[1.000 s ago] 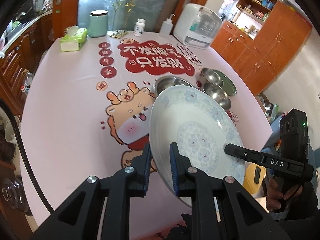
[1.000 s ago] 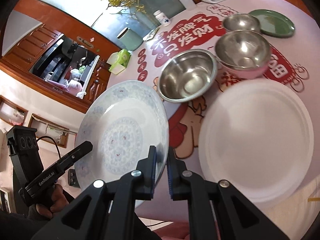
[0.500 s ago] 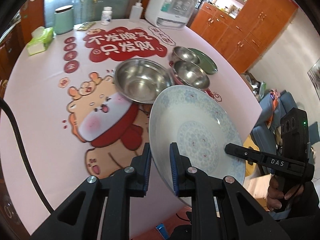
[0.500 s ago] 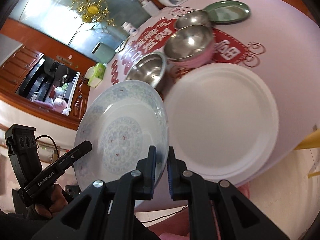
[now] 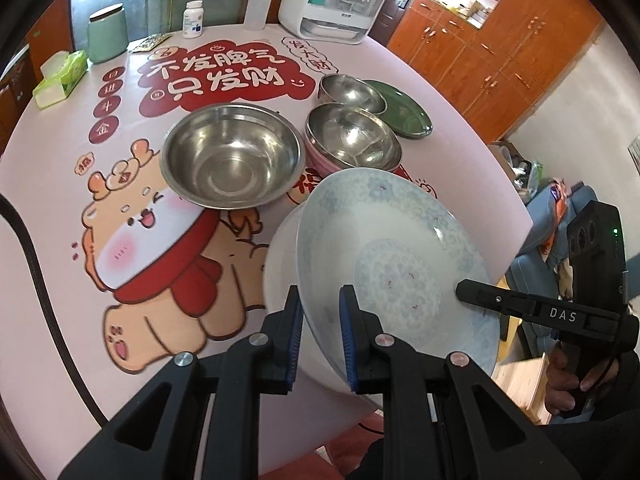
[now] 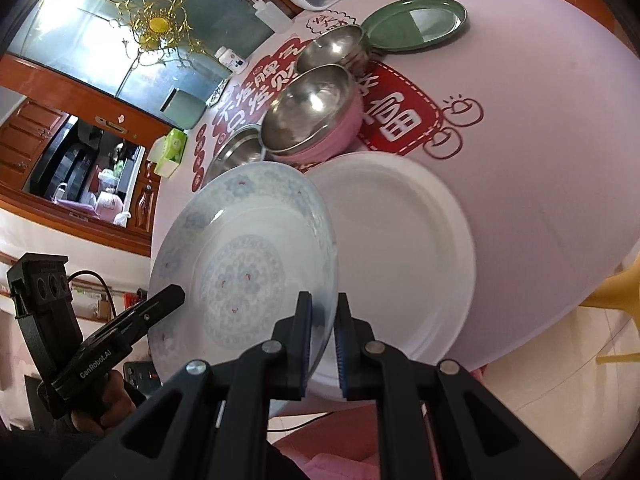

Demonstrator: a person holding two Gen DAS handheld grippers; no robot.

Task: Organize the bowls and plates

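A blue-patterned plate (image 5: 400,264) hangs tilted above the table, held at two opposite rims. My left gripper (image 5: 320,300) is shut on its near-left rim. My right gripper (image 6: 322,304) is shut on the other rim. Just beneath it a plain white plate (image 6: 400,248) lies flat near the table's front edge; only a sliver of that white plate (image 5: 280,264) shows in the left wrist view. Behind stand a large steel bowl (image 5: 232,156), a pink-sided steel bowl (image 5: 352,140), a small steel bowl (image 5: 352,92) and a green plate (image 5: 404,108).
At the back of the pink printed tablecloth (image 5: 60,184) stand a tissue box (image 5: 60,76), a green canister (image 5: 106,34), a pill bottle (image 5: 193,18), a squeeze bottle (image 5: 256,10) and a white appliance (image 5: 336,0). A yellow stool (image 6: 616,292) stands off the table's right edge.
Both grippers have carried the patterned plate across and slightly down; it now hangs over the white plate. The bowls look nearer. Both grips are unchanged.
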